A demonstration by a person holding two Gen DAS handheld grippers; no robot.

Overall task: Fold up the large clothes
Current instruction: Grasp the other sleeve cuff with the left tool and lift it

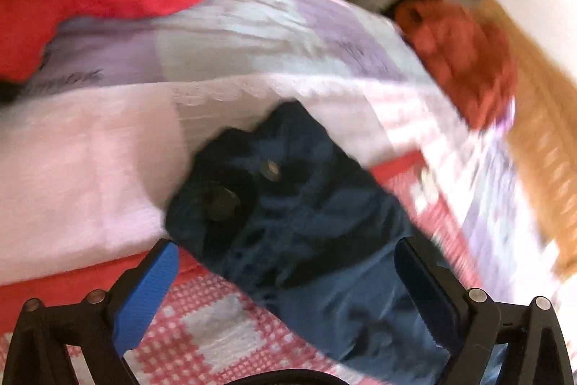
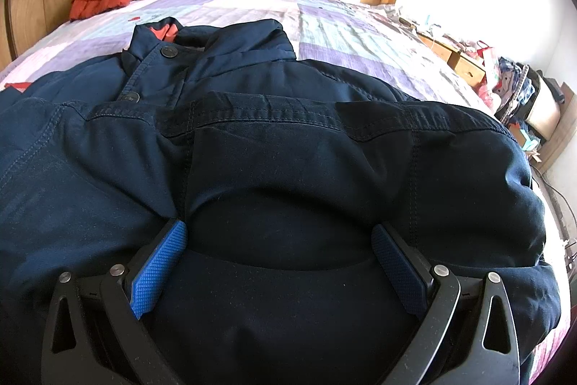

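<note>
Navy jacket (image 2: 288,139) lies on the bed's patchwork quilt (image 2: 324,20), collar far from you. Your right gripper (image 2: 279,240) straddles a fold with jaws apart; your left gripper (image 1: 286,258) gapes above it.

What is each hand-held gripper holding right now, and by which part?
Nothing is clamped. The right hand-held gripper is open, its fingers straddling a bulge of the navy jacket. The left hand-held gripper is open too, over the jacket's bunched fabric; that view is blurred.
</note>
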